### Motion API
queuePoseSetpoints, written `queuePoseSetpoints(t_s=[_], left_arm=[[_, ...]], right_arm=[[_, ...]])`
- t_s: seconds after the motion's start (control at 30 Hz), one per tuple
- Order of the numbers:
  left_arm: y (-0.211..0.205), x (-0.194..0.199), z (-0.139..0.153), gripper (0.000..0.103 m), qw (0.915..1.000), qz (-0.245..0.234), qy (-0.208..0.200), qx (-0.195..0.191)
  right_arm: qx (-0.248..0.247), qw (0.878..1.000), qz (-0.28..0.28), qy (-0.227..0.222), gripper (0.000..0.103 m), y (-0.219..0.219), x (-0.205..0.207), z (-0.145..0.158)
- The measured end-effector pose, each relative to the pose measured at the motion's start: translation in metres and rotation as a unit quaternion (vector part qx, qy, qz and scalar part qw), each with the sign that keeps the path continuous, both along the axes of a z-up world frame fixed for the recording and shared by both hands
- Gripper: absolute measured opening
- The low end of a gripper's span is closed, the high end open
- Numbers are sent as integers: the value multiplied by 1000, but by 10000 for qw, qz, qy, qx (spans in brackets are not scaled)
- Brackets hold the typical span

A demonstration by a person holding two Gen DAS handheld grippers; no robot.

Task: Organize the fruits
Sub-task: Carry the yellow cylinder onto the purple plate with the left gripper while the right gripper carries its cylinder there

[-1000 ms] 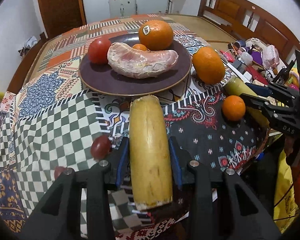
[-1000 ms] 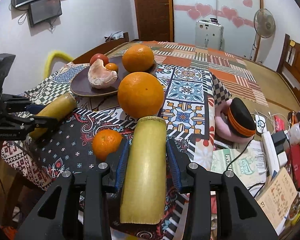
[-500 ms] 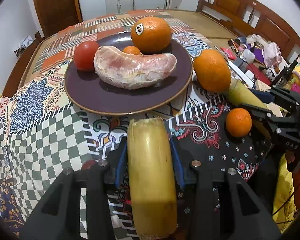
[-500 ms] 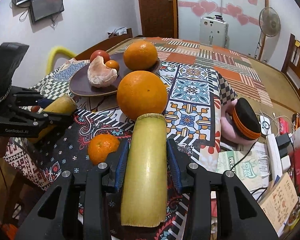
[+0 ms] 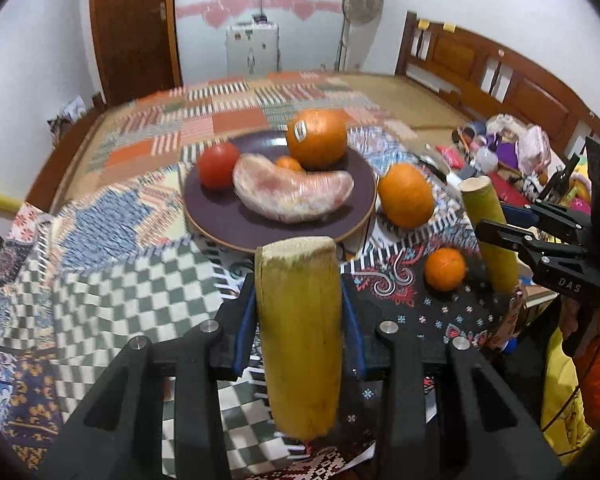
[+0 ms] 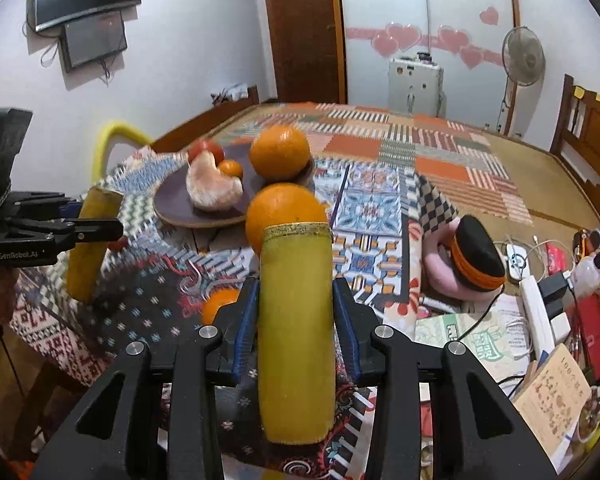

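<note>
both yellow-green cut cane stalks (image 5: 300, 332) (image 6: 296, 332) rising off the patterned cloth (image 5: 112, 304), left gripper (image 5: 300, 344) and right gripper (image 6: 296, 340) each clamping one; dark round plate (image 5: 220, 216) at 12 o'clock nearing, likely destination.

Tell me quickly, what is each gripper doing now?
Left gripper: shut on a yellow cane piece.
Right gripper: shut on a greenish-yellow cane piece.

Colours on my table
My black, blue-padded tongs (image 5: 300, 320) frame a yellow cut stalk (image 5: 300, 332); beyond, a round dark purple plate (image 5: 220, 220) holds a red tomato (image 5: 219, 165) on patchwork, checked cloth (image 5: 120, 304).
</note>
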State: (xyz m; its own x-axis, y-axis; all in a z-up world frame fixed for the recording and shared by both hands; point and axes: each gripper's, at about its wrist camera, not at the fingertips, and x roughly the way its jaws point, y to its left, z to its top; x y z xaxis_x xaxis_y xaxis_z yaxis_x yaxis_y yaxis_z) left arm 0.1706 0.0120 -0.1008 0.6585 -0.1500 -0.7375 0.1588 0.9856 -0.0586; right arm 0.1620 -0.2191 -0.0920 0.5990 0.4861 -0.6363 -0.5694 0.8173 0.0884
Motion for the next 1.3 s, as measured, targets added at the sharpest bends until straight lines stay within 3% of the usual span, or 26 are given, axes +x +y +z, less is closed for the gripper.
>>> queuePoseSetpoints(t_s=[0.33, 0.57, 0.9, 1.3], left_arm=[[12, 0, 29, 37, 9987, 217, -381, -278], [14, 11, 45, 37, 9972, 289, -661, -209], [19, 31, 46, 37, 9966, 309, -764, -74], [40, 69, 23, 38, 9971, 404, -610, -197]], right_arm=[[121, 9982, 102, -581, 34, 12, -13, 42], [329, 9960, 139, -821, 34, 26, -4, 58], [490, 9943, 160, -933, 34, 47, 24, 63], [355, 9965, 240, -720, 34, 76, 62, 38]])
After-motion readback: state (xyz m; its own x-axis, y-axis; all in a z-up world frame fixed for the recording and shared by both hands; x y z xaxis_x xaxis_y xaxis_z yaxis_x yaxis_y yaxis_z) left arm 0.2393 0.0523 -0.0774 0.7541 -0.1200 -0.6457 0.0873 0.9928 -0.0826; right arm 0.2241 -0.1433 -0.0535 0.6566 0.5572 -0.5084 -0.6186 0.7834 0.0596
